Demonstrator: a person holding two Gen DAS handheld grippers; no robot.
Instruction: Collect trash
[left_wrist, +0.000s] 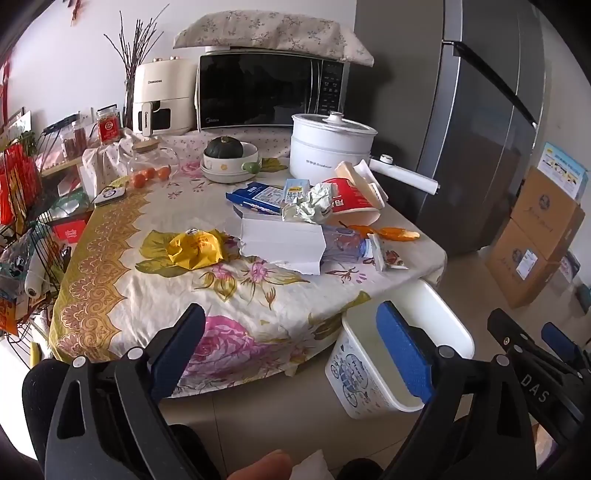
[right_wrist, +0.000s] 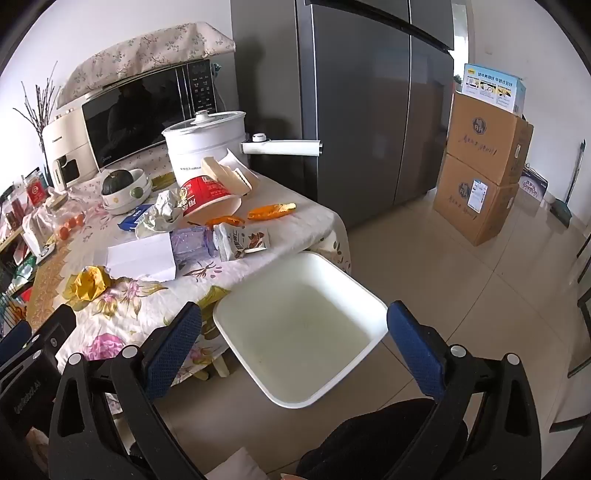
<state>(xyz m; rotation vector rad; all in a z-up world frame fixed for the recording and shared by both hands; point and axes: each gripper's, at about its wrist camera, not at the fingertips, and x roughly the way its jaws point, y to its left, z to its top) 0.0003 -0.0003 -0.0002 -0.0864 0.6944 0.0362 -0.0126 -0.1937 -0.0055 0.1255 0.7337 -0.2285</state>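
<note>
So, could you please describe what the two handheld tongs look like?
Both the left tongs and right tongs have glossy black plastic frames, silver rivets and blue textured pads. White lettering marks the bodies, and dark sleeves show behind them.

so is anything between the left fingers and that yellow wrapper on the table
Nothing visible blocks it. The left gripper is open over the near table edge, and only bare floral tablecloth lies between it and the yellow wrapper. The white box sits just right of the wrapper, not in front.
</note>
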